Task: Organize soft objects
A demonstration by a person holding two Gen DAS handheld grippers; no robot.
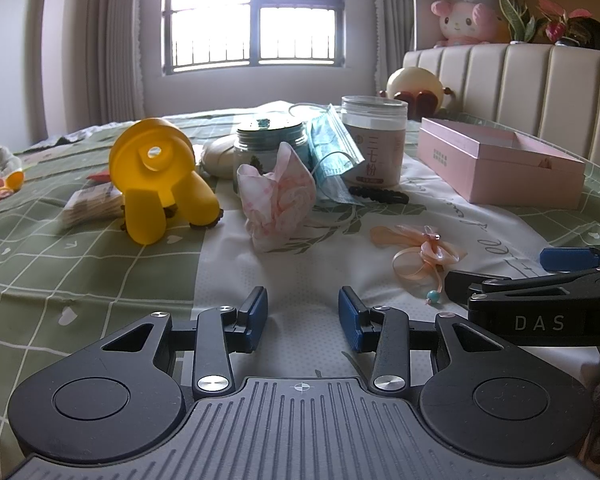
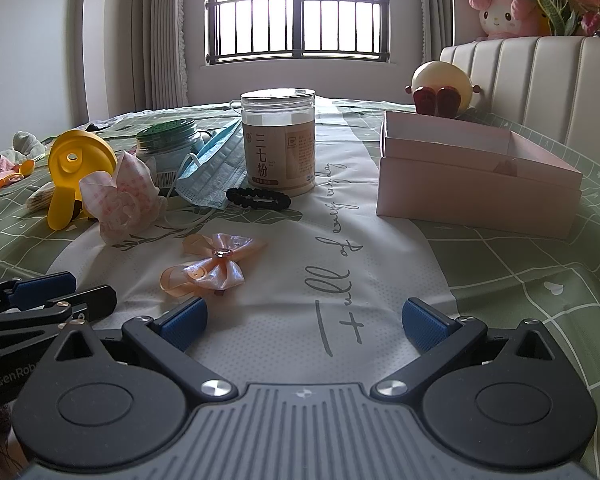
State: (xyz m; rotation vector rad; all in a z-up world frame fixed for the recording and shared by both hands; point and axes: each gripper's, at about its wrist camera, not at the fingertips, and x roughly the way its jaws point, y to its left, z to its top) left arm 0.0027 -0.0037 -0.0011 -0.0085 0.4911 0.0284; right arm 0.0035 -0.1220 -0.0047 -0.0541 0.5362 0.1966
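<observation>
On the quilted green bedspread (image 2: 500,264), a glossy peach ribbon bow (image 2: 216,266) lies just ahead of the right gripper (image 2: 304,320), whose ribbed blue pads stand wide apart, while the left gripper (image 1: 303,316) hangs half-open and empty beside it.

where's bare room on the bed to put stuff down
Free: the white strip of bedspread between the peach ribbon bow and the pink box, ahead of the open right tool. Also the green grid below the yellow toy. Crowded: around the two jars, face mask and pink cloth.
</observation>
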